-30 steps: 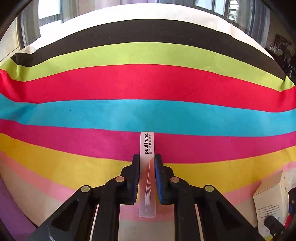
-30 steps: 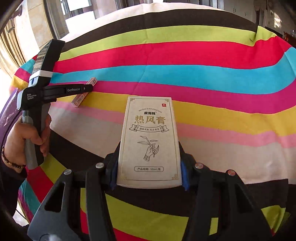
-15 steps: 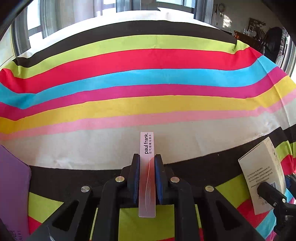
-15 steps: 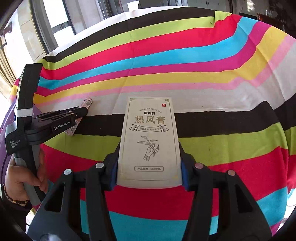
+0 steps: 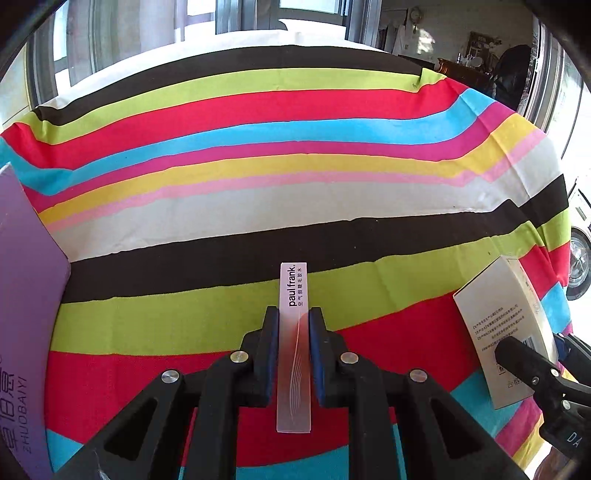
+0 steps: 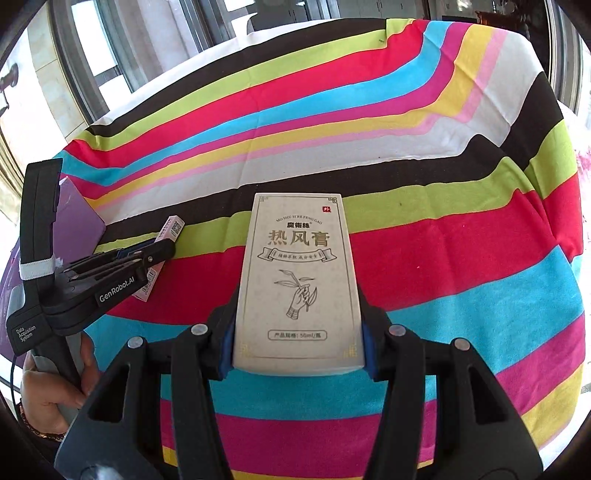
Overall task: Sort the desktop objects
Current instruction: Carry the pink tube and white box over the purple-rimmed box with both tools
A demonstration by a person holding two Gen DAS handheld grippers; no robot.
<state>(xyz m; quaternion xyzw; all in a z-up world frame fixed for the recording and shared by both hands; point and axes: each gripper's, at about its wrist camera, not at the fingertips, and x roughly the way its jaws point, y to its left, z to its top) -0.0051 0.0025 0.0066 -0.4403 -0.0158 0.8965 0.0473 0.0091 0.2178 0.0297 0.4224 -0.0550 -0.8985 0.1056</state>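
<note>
Above the striped counter (image 5: 295,206), left gripper (image 5: 294,332) clamped a slim, light carton (image 5: 293,295) mid-length; right gripper (image 6: 298,325) pinched the crushable ointment box (image 6: 298,273) at its base.

Setting: home living room. Evidence: desk under striped cloth (image 5: 295,206); tall windows (image 5: 110,37); wall clock (image 5: 415,15); dark wooden sideboard (image 5: 465,74) with ornaments; washing machine (image 5: 580,258) at right edge.

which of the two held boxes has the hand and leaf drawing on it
The wide cream box in the right gripper. The other, in the left gripper, is a slim pink box printed "paul frank", with no drawing.
</note>
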